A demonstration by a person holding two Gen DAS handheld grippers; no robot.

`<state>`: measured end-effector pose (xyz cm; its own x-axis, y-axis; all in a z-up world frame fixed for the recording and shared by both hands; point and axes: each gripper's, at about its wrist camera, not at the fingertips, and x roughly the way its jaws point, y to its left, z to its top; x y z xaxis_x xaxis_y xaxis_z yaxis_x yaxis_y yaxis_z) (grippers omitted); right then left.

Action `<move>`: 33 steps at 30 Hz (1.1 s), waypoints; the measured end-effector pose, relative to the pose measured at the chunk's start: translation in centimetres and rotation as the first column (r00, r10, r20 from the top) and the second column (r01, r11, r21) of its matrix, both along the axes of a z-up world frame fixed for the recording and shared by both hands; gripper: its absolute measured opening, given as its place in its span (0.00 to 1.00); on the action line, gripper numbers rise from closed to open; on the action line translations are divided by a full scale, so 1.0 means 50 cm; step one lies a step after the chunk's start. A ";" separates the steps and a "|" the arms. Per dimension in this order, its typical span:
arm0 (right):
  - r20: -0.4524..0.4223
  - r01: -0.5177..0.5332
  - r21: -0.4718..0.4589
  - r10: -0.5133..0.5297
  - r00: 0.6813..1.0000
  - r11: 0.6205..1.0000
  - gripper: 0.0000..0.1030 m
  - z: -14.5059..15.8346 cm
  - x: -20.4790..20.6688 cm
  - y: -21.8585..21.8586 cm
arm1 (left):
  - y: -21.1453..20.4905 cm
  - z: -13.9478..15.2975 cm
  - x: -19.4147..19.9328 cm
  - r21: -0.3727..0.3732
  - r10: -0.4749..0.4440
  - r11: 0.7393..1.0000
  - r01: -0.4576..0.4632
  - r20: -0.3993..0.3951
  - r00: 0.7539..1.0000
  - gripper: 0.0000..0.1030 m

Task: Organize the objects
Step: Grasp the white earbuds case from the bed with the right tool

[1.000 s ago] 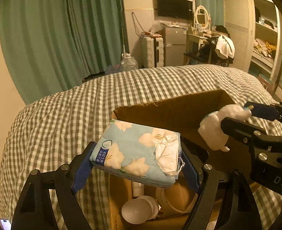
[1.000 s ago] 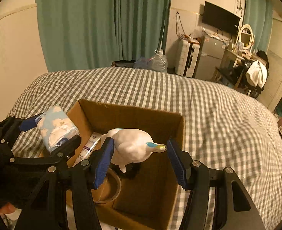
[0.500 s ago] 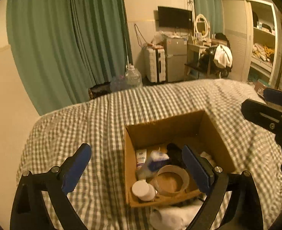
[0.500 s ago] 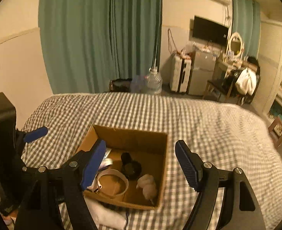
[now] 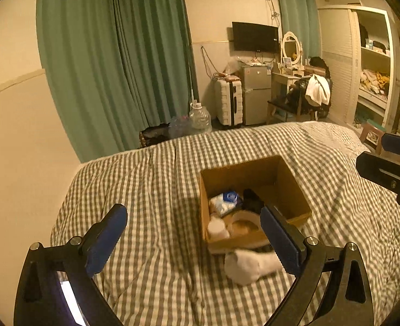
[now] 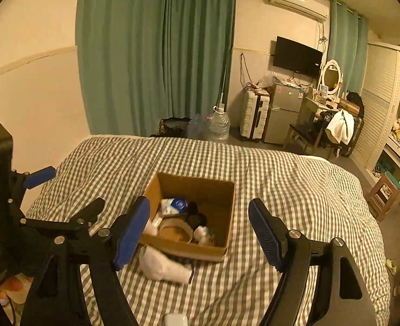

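Note:
An open cardboard box (image 5: 278, 174) (image 6: 228, 217) sits on the checked bed. Inside lie a blue tissue pack (image 5: 225, 199) (image 6: 174, 205), a tape ring (image 5: 244, 221) (image 6: 175, 231), a black item (image 5: 251, 199) (image 6: 195, 217), a white jar (image 5: 217, 229) and a white duck toy (image 6: 202, 235). A white sock (image 5: 250, 266) (image 6: 163, 267) lies on the bed in front of the box. My left gripper (image 5: 193, 237) is open and empty, raised above the bed. My right gripper (image 6: 198, 231) is open and empty, above and behind the box.
The checked bedspread (image 5: 151, 179) (image 6: 295, 190) spreads around the box. A wall and green curtain (image 5: 113, 62) stand to the left. A water jug (image 6: 219, 123), suitcase, fridge, desk and chair stand beyond the bed. A small white object (image 6: 175, 320) lies at the near edge.
The left gripper let go of the tissue pack and the right let go of the duck toy; both lie in the box. Both grippers opened and pulled back and up from the box.

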<state>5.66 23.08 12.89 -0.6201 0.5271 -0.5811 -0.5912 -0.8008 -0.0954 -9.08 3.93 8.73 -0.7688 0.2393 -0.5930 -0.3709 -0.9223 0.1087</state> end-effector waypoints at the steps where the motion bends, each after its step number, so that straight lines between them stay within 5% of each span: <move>1: 0.005 -0.002 -0.005 0.002 1.000 1.000 0.73 -0.007 0.005 -0.005 | -0.009 -0.006 0.008 0.000 0.005 1.000 -0.005 0.001 1.000 0.98; 9: 0.074 -0.017 -0.052 0.021 0.997 0.999 0.73 -0.132 0.037 -0.042 | -0.063 -0.083 0.074 0.004 0.032 0.999 -0.032 0.027 0.999 0.98; 21: 0.220 0.007 -0.248 0.049 0.974 0.969 0.73 -0.421 0.043 -0.044 | -0.057 -0.278 0.108 0.028 0.062 0.997 -0.067 0.141 0.988 0.98; 29: 0.355 0.079 -0.318 0.042 0.934 0.945 0.73 -0.531 0.023 -0.021 | -0.036 -0.406 0.085 -0.050 0.073 0.997 -0.062 0.242 0.967 0.98; 31: 0.391 0.087 -0.324 0.050 0.919 0.942 0.69 -0.548 0.016 -0.020 | -0.035 -0.424 0.084 -0.063 0.071 0.996 -0.057 0.259 0.963 0.98; 33: 0.428 0.083 -0.339 0.075 0.900 0.937 0.55 -0.567 0.008 -0.023 | -0.038 -0.429 0.085 -0.062 0.066 0.997 -0.052 0.267 0.961 0.98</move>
